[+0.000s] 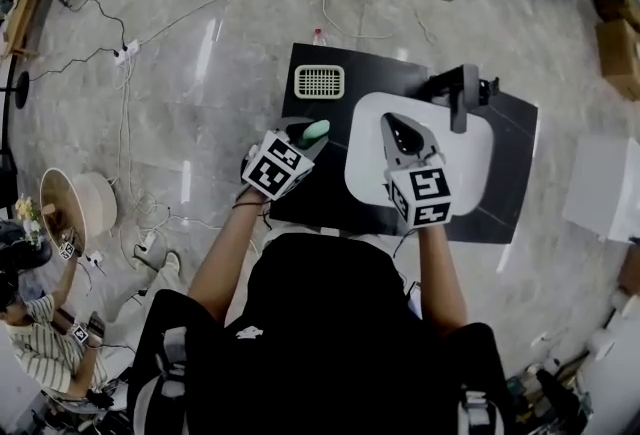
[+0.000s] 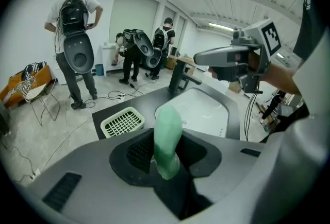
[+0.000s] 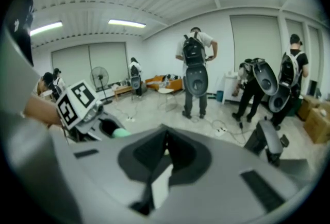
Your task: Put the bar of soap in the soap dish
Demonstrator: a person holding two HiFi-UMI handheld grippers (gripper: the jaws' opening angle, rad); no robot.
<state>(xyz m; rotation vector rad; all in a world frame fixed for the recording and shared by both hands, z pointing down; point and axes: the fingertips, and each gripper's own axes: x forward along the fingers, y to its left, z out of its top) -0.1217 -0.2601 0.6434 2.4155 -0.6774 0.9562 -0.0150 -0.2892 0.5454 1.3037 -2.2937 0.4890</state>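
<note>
Soap bar (image 1: 316,130) clamped in the left hand-held gripper (image 1: 306,135) should be centred low over the soap dish (image 1: 320,81), upper centre, before release.

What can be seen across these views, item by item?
bar of soap: one, pale green, clamped upright in the left tongs
soap dish: one, cream, slotted, empty, on the counter to the left of the sink
sink: one, white, set in the counter
faucet: one, black, at the sink's far edge
counter: one, black
power strips: two, white, on the floor among cables
people with backpacks: at least three, standing in the background
left tongs: one, grey, shut on the soap
right tongs: one, grey, shut, empty, over the sink
</note>
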